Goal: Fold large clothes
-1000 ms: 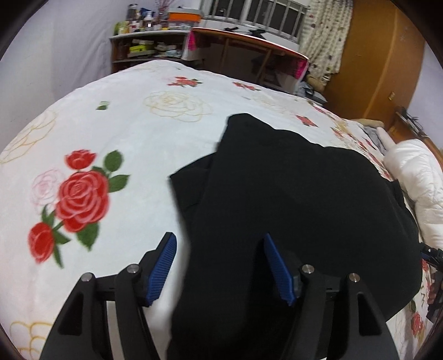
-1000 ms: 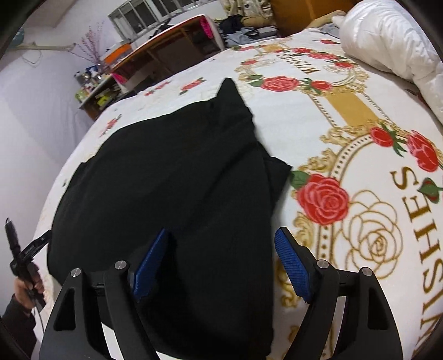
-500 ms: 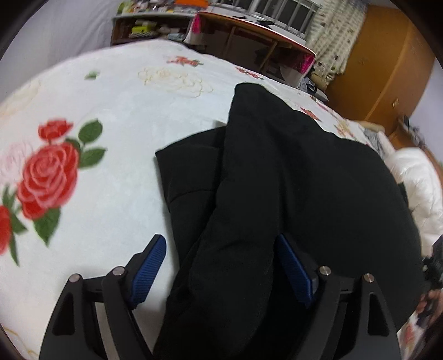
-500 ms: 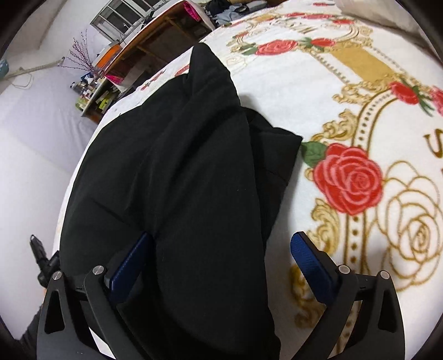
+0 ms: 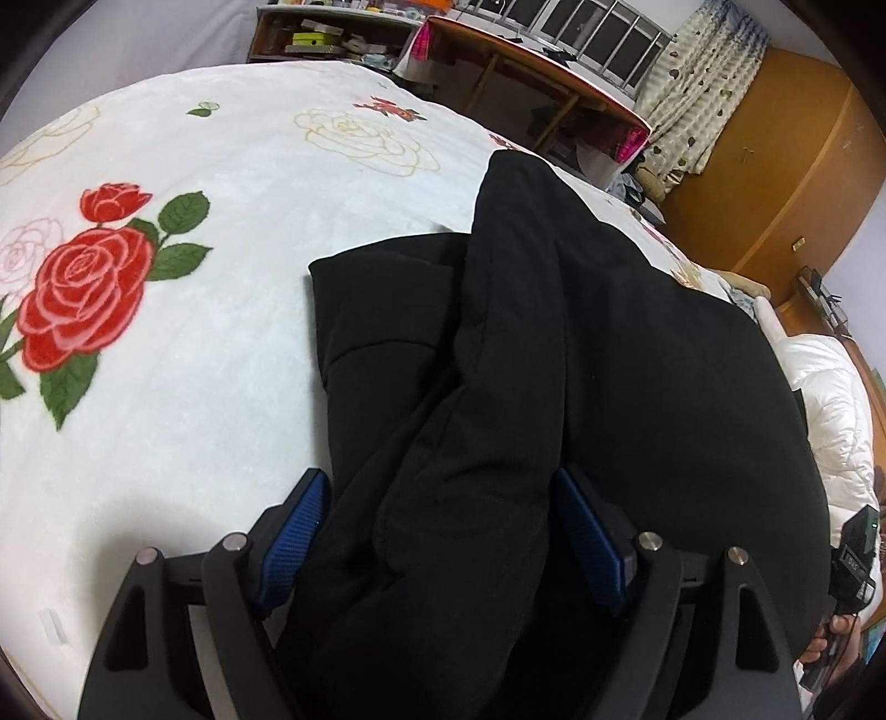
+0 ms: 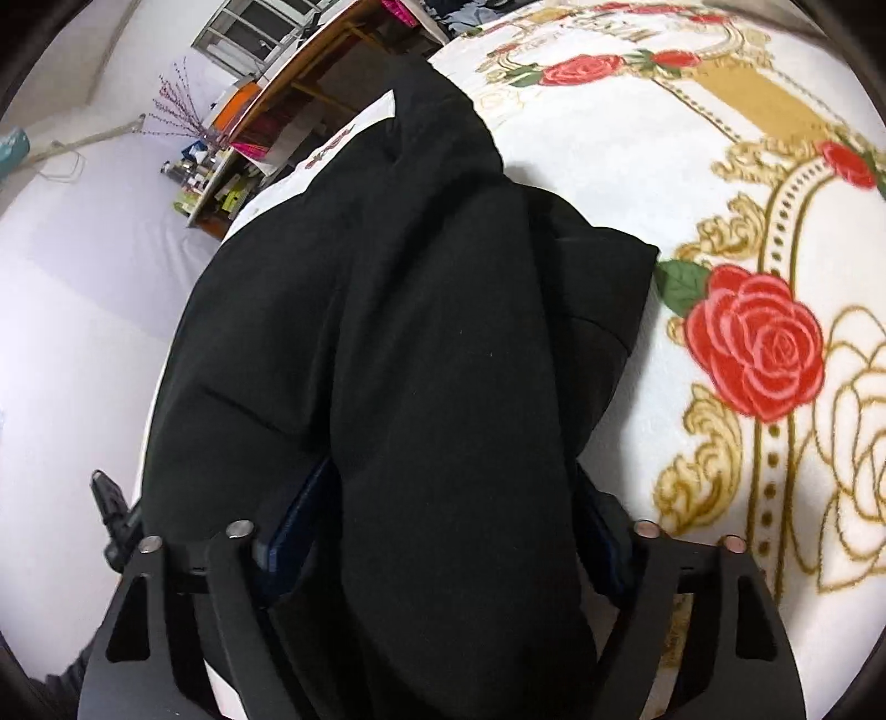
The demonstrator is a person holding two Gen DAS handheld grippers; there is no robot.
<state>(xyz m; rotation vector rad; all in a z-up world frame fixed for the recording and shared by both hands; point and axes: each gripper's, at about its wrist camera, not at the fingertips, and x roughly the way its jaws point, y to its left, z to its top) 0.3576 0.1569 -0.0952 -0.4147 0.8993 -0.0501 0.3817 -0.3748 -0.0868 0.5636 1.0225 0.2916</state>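
Observation:
A large black garment [image 5: 609, 360] lies spread on a white bed blanket with red roses [image 5: 221, 332]. A thick fold of it runs between the blue pads of my left gripper [image 5: 443, 520], whose jaws stand wide apart around the cloth. In the right wrist view the same garment [image 6: 415, 332] bulges up between the jaws of my right gripper [image 6: 448, 526], also wide apart; its blue pads [image 6: 293, 520] are partly hidden by the cloth. Neither gripper is clamped on the cloth.
A wooden desk [image 5: 531, 61] and cluttered shelves [image 5: 321, 39] stand beyond the bed's far edge. A white duvet [image 5: 830, 399] lies at the right. A wooden wardrobe [image 5: 775, 155] stands at the back right. A hand with a black device [image 5: 853, 559] shows at the right edge.
Both grippers have moved forward and down onto the garment. The folded edge now sits deep between each pair of jaws, where before the jaws hung just above it.

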